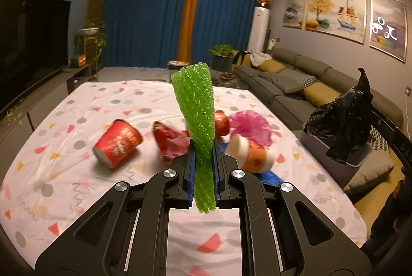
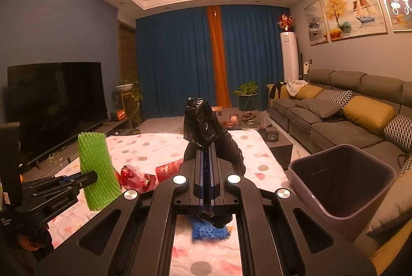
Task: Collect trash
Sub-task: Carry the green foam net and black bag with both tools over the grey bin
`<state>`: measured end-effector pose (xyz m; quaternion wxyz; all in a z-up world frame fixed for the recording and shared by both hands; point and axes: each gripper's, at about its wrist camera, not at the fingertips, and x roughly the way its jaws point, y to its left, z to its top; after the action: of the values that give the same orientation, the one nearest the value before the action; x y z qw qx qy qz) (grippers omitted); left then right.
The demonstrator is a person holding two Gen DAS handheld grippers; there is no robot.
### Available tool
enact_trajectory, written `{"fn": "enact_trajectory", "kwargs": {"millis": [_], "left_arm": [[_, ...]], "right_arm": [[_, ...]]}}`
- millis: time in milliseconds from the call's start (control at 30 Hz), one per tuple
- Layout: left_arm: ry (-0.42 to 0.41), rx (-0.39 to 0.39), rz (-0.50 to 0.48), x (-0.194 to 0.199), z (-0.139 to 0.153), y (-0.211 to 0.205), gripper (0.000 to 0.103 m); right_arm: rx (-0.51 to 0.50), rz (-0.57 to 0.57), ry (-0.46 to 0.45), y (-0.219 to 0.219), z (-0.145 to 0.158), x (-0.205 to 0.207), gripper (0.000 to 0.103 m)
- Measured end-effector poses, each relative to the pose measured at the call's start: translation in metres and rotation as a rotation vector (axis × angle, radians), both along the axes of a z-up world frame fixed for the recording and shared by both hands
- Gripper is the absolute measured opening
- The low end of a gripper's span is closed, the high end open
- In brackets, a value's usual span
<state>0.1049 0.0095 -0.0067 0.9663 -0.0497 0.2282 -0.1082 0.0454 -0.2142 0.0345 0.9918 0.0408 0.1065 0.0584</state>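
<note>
My left gripper (image 1: 204,147) is shut on a green foam net sleeve (image 1: 197,106) and holds it upright above the table; the sleeve also shows in the right wrist view (image 2: 96,168). My right gripper (image 2: 206,147) is shut on a black plastic bag (image 2: 203,121), which also shows at the right of the left wrist view (image 1: 345,121). On the patterned tablecloth (image 1: 77,173) lie a red paper cup (image 1: 117,143), a crumpled red wrapper (image 1: 170,143), an orange-and-white cup (image 1: 251,153), a pink net (image 1: 251,125) and a blue net (image 2: 209,229).
A grey bin (image 2: 342,178) stands open to the right of the table, beside the grey sofa (image 2: 347,108). A television (image 2: 56,101) stands at the left. Blue curtains (image 2: 180,57) hang at the far end. Another red cup (image 1: 221,121) lies behind the sleeve.
</note>
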Motion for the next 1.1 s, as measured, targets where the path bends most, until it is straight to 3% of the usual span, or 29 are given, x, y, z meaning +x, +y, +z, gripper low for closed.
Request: {"fn": "enact_trajectory", "kwargs": {"millis": [367, 667, 1100], "left_arm": [[-0.029, 0.025, -0.137, 0.007, 0.007, -0.071, 0.011], [-0.09, 0.018, -0.322, 0.023, 0.021, -0.162, 0.011], [-0.079, 0.024, -0.485, 0.06, 0.0, -0.262, 0.011]], "right_arm": [[0.02, -0.103, 0.0, -0.048, -0.006, -0.004, 0.004], [0.039, -0.256, 0.007, -0.107, -0.015, 0.005, 0.004], [0.057, -0.363, 0.054, -0.159, -0.04, 0.026, 0.004]]}}
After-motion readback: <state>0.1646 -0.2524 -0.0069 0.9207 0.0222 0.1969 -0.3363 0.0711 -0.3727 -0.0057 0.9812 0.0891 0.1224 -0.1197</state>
